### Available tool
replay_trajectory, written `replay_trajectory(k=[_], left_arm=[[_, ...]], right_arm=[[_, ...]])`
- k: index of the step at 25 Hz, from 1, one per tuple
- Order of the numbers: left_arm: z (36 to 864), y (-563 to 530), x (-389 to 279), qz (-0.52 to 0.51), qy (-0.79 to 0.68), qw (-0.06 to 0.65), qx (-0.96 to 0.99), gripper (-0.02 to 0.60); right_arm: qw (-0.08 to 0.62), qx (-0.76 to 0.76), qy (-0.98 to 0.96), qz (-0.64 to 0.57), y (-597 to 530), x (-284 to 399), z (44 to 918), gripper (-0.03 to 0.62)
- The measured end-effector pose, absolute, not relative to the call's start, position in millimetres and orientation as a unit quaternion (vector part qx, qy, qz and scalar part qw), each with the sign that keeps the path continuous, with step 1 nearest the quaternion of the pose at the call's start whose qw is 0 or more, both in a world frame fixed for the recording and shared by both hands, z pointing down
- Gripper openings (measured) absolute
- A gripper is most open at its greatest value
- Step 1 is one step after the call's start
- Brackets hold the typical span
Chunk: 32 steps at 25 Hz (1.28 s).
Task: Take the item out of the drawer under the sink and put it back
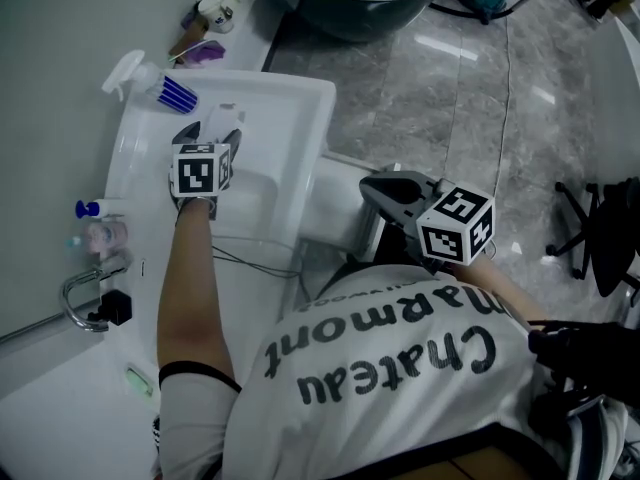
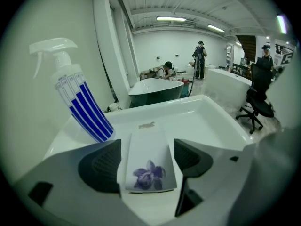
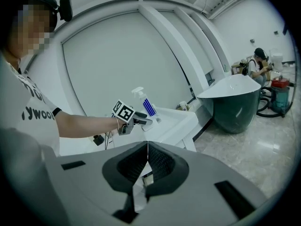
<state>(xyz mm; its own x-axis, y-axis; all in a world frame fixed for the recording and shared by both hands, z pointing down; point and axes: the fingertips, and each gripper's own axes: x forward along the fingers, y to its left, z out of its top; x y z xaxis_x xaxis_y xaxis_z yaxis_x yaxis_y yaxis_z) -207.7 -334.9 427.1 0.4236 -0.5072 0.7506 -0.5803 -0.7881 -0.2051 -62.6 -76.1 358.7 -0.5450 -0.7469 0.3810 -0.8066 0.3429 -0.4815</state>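
Fingers (image 2: 99,166) of the left gripper (image 2: 147,147) pinch a flowered packet (image 2: 146,173) over the sink (image 2: 200,121), where a slack hold could drop it.

A glossy grey stone floor (image 1: 450,108) fills the head view from 12 to 3 o'clock. A dark bathtub (image 1: 360,18) with a white rim stands at 12 o'clock, and a black office chair (image 1: 605,233) at 3. In the left gripper view, ceiling strip lights (image 2: 170,19) glow at 12 o'clock and a pale wall (image 2: 23,126) runs along 9.

A bathroom-fittings hall — freestanding bathtub (image 2: 155,91), white sink (image 1: 320,118) (strip lights (image 2: 171,19) overhead), office chair (image 2: 257,95).
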Motion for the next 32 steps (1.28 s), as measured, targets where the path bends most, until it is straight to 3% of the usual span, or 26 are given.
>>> replay_trajectory(k=[19,26,28,32], left_arm=[[361.2,-308.3,-212.3,0.322,-0.37,0.038,0.87,0.325],[331.3,-280.9,-207.2,0.267,-0.4,0.043,0.876,0.228],[327.6,-271.3,-208.5,0.259,-0.417,0.045,0.87,0.164],[321.3,-246.1,-204.0,0.239,-0.442,0.064,0.862,0.107]], right_arm=[[0.062,0.44,-0.844,0.299,-78.9,-75.6,343.1,0.011],[0.078,0.411,-0.867,0.272,-80.5,-71.4,327.7,0.011],[0.08,0.404,-0.872,0.265,-81.8,-64.9,324.9,0.011],[0.077,0.388,-0.882,0.257,-83.4,-45.8,315.0,0.011]])
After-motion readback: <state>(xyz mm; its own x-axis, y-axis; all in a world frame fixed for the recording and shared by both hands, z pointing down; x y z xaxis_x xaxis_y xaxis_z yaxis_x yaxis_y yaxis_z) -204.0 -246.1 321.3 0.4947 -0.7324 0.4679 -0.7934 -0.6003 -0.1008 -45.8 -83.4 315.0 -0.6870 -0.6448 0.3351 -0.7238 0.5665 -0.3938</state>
